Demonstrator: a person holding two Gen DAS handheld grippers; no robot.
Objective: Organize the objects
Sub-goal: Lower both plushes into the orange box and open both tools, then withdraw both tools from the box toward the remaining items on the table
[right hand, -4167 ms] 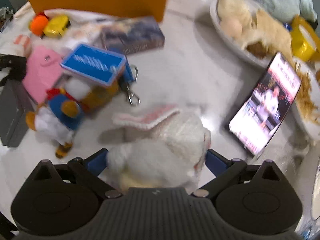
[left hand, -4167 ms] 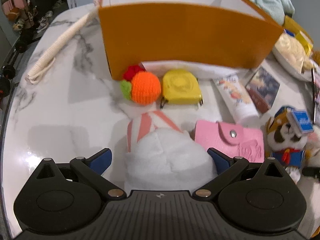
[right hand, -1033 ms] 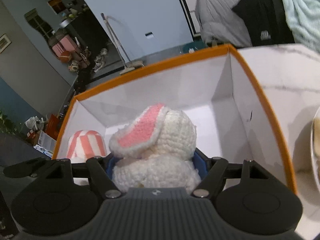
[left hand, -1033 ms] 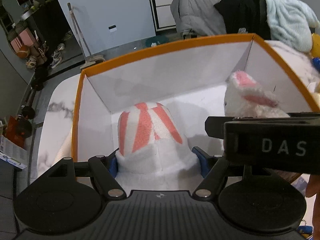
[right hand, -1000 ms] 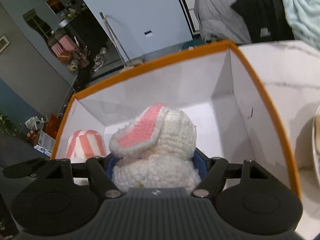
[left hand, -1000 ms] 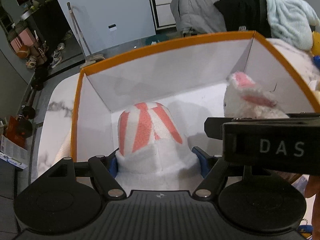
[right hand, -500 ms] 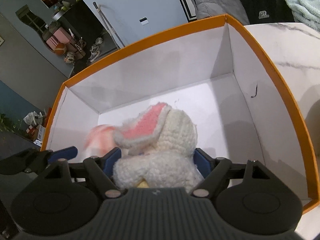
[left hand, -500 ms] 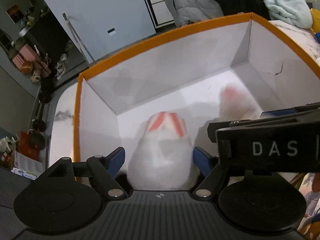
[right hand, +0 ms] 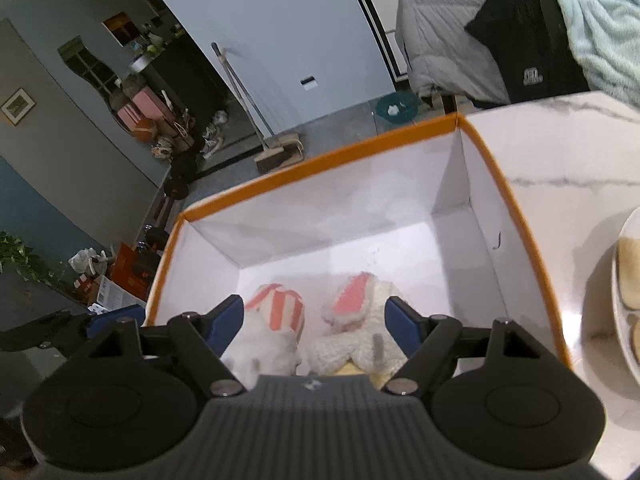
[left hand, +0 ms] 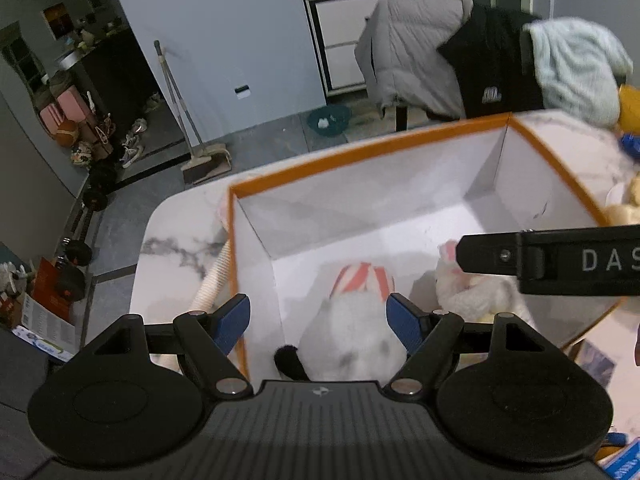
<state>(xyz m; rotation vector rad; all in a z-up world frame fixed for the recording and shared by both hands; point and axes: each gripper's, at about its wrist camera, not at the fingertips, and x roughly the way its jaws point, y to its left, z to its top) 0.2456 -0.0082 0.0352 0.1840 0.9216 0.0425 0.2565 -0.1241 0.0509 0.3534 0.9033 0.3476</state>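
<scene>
The desk [right hand: 560, 168] held an orange box [right hand: 320, 160]. Inside it, 2 soft toys lay side by side: a striped toy [right hand: 276, 320] and a bunny [right hand: 360, 320]. The left gripper [left hand: 318, 316] and right gripper [right hand: 314, 320] were wide, holding nothing

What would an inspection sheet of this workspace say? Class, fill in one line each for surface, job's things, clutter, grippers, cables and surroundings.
Surface: white marble table.
Job's things: striped plush and white rabbit plush lie side by side on the floor of the orange box.
Clutter: plate of food right of the box; cream rope left of it.
Grippers: left gripper and right gripper both open above the box; their fingers have just been opening and hold nothing.
Cables: nothing seen.
Surroundings: broom against the wall; coats draped behind the table.
</scene>
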